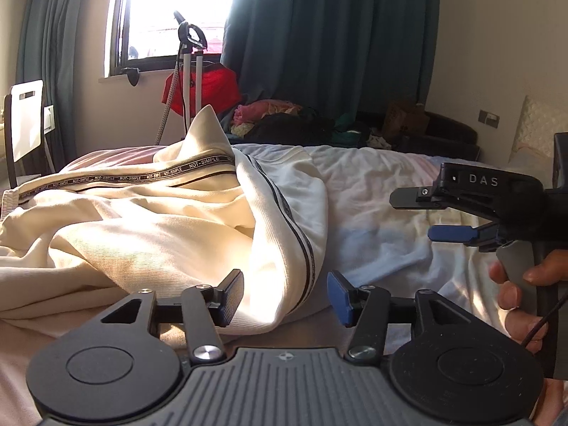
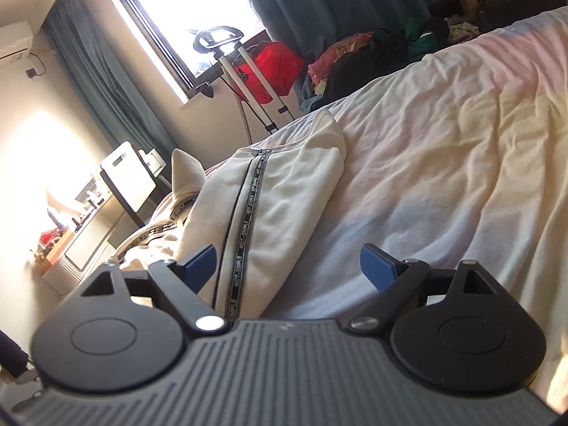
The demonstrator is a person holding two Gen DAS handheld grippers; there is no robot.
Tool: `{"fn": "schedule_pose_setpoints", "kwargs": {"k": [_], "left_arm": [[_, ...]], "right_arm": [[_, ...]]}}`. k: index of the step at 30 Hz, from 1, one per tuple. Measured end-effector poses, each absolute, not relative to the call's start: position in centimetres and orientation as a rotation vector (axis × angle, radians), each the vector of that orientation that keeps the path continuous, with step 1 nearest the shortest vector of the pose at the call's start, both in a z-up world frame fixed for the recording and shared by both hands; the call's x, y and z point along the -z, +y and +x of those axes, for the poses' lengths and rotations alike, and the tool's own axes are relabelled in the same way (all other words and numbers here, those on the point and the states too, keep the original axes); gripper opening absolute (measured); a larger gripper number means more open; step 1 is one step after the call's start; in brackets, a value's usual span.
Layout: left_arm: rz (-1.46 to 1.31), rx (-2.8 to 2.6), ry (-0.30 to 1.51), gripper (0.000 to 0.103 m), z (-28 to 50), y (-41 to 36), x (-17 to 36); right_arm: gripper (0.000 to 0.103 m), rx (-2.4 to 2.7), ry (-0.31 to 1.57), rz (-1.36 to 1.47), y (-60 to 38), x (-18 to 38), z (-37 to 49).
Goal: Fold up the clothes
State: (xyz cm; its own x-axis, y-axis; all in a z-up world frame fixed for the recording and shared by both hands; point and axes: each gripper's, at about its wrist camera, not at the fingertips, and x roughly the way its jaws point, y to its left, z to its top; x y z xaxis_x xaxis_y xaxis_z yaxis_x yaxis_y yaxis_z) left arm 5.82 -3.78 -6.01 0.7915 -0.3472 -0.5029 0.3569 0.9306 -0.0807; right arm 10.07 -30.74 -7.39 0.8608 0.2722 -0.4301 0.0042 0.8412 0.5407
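A cream garment [image 1: 149, 227] with black "NOT-SIMPLE" tape stripes lies bunched on the bed, partly folded over itself. My left gripper [image 1: 285, 296] is open, its fingers either side of the garment's near folded edge, gripping nothing. My right gripper [image 1: 413, 218] shows at the right of the left wrist view, open, held by a hand above the sheet, apart from the garment. In the right wrist view the right gripper [image 2: 287, 266] is open, with the garment [image 2: 269, 198] just ahead and left.
The bed has a pale wrinkled sheet [image 1: 383, 191]. Behind it lie a pile of clothes [image 1: 280, 120], a red bag [image 1: 209, 88] on a garment steamer stand [image 1: 188, 71], dark curtains and a window. A white chair [image 1: 25, 120] stands at left.
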Motion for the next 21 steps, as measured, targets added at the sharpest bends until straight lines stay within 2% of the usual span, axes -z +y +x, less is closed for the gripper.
{"fn": "schedule_pose_setpoints", "kwargs": {"k": [8, 10, 12, 16, 21], "left_arm": [[-0.007, 0.252, 0.530, 0.057, 7.4, -0.9, 6.0], [-0.013, 0.206, 0.534, 0.058, 8.0, 0.0, 6.5], [-0.033, 0.186, 0.551, 0.058, 9.0, 0.7, 7.2], [-0.076, 0.153, 0.586, 0.058, 10.8, 2.1, 8.6], [-0.132, 0.137, 0.618, 0.060, 12.5, 3.5, 10.2]], "right_arm": [[0.090, -0.236, 0.595, 0.494, -26.9, 3.3, 24.3], [0.086, -0.232, 0.630, 0.460, -25.2, 2.9, 28.8], [0.081, -0.225, 0.685, 0.471, -23.7, 2.8, 33.4], [0.081, -0.195, 0.726, 0.444, -21.1, 3.1, 40.5], [0.080, -0.181, 0.800, 0.426, -19.5, 4.7, 44.5]]}}
